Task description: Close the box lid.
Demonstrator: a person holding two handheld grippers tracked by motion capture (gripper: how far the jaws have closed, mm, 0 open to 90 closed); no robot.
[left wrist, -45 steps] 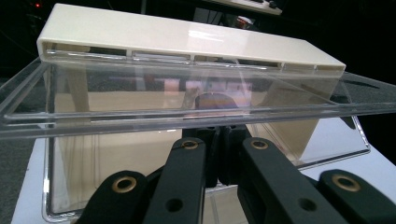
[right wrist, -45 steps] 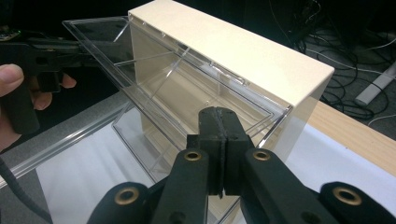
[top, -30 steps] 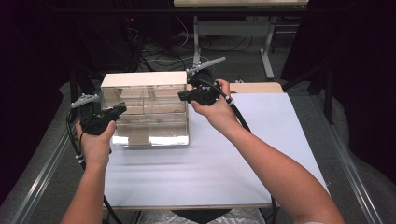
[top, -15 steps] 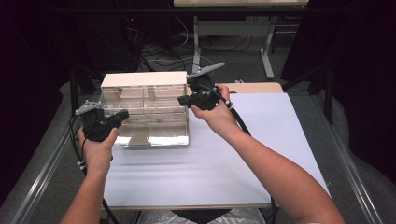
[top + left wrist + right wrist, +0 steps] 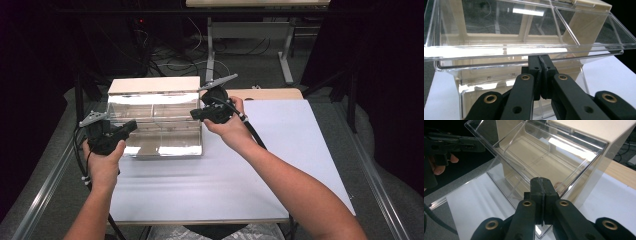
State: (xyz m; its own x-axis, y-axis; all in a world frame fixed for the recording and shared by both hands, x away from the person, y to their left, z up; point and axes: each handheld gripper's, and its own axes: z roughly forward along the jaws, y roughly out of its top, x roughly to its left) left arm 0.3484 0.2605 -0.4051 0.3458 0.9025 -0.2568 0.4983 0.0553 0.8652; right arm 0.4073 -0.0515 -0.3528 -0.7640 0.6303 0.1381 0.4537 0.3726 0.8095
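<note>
I have a clear plastic drawer pulled well out of a cream drawer cabinet that stands on the white table, and the drawer's long axis runs across the table, from one of my hands to the other. My left gripper sits at the drawer's left front corner; in the left gripper view its jaws are pressed flat together with nothing between them, their tips just under the drawer's front lip. My right gripper is at the opposite end, by the right front corner, and the right gripper view shows its jaws clenched on nothing as well, tips right at the drawer's near edge; I cannot tell whether they touch the plastic. So the drawer lies straight ahead of both tools and between them, each hand about equally near its own end, and I judge that any push back into the cabinet has to run away from me, square to that long axis, with both ends going evenly or the drawer may skew in its slot. The drawer looks empty apart from its clear dividers. I can read no brand, label or writing on the drawer, the cabinet or the grippers.
</note>
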